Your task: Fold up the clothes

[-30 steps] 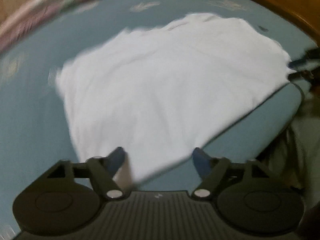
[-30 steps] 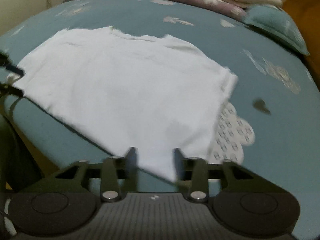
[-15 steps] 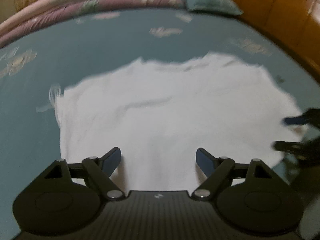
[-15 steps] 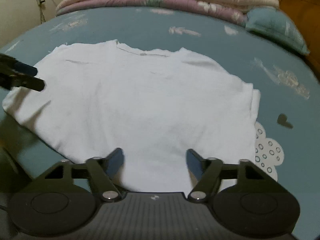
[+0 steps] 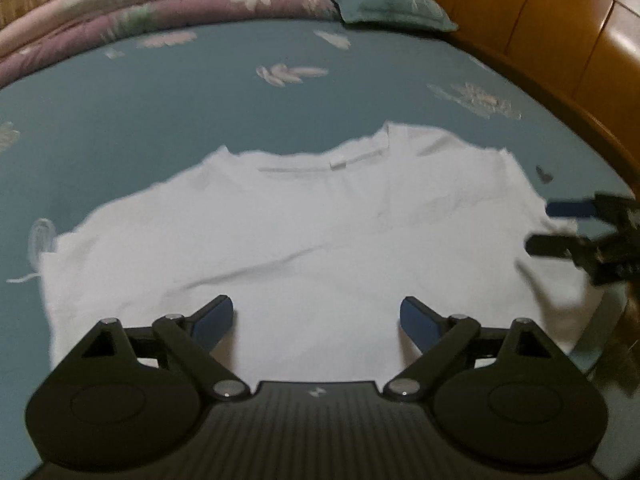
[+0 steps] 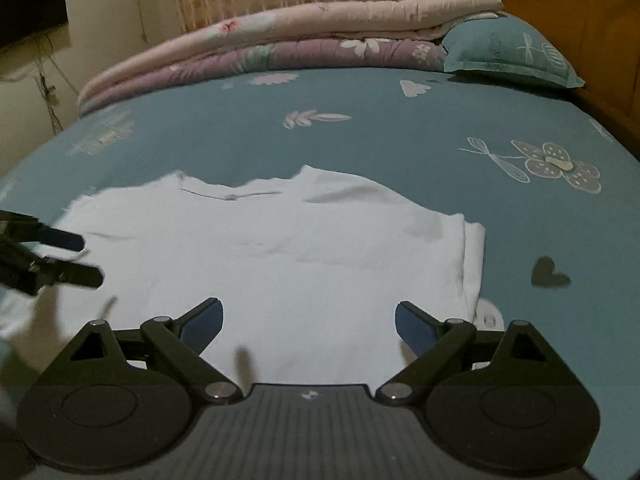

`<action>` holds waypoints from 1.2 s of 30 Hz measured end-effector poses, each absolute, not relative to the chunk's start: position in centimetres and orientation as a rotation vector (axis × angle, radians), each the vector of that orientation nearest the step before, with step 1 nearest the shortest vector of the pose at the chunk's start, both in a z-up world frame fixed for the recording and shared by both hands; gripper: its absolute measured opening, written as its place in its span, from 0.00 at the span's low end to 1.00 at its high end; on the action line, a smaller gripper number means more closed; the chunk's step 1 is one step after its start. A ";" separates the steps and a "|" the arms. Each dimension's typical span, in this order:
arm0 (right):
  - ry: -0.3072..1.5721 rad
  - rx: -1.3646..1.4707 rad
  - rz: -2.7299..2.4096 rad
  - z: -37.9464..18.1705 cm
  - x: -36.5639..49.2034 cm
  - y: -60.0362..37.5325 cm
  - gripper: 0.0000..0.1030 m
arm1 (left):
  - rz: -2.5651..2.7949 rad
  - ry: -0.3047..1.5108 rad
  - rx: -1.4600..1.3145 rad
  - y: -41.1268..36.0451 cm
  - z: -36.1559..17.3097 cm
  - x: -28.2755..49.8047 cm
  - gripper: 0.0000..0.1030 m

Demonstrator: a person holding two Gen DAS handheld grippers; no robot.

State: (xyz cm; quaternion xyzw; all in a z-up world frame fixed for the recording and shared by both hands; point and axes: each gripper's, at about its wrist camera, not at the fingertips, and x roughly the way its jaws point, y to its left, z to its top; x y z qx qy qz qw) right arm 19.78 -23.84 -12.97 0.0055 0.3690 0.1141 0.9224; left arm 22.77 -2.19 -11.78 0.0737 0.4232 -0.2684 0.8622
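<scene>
A white T-shirt [image 5: 304, 248] lies spread flat on the blue patterned bed sheet [image 5: 120, 112], collar at the far side. It also shows in the right wrist view [image 6: 280, 264], with its right side folded in along the edge. My left gripper [image 5: 316, 318] is open and empty above the shirt's near hem. My right gripper [image 6: 308, 318] is open and empty above the near hem too. Each gripper shows in the other's view, the right one [image 5: 560, 228] at the shirt's right edge and the left one [image 6: 76, 260] at its left edge.
Folded pink and purple quilts [image 6: 280, 48] and a teal pillow [image 6: 508, 52] lie at the far end of the bed. A wooden headboard [image 5: 560, 32] runs along the right side. The bed's near edge lies just below the shirt's hem.
Both grippers have let go of the shirt's hem and opened. They rose and tilted up, so the shirt now lies flat and more of the bed shows.
</scene>
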 end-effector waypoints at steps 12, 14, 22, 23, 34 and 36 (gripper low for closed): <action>0.793 0.188 0.171 -13.4 23.8 -27.4 0.96 | -0.496 0.839 0.081 -0.4 -9.8 25.8 0.88; 0.790 0.180 0.166 -12.8 24.3 -27.1 0.96 | -0.479 0.856 0.057 -0.2 -9.9 26.1 0.88; 0.796 0.204 0.173 -12.5 26.5 -26.3 0.98 | -0.404 0.875 0.076 -0.1 -11.0 26.9 0.88; 0.799 0.202 0.174 -12.7 26.8 -26.1 0.98 | -0.400 0.875 0.074 0.0 -11.3 27.1 0.89; 0.767 0.157 0.145 -13.1 28.7 -25.6 1.00 | -0.403 0.834 0.035 0.2 -10.9 29.0 0.93; 0.717 0.171 0.204 -11.9 28.2 -25.2 1.00 | -0.454 0.813 0.018 0.1 -10.3 28.9 0.93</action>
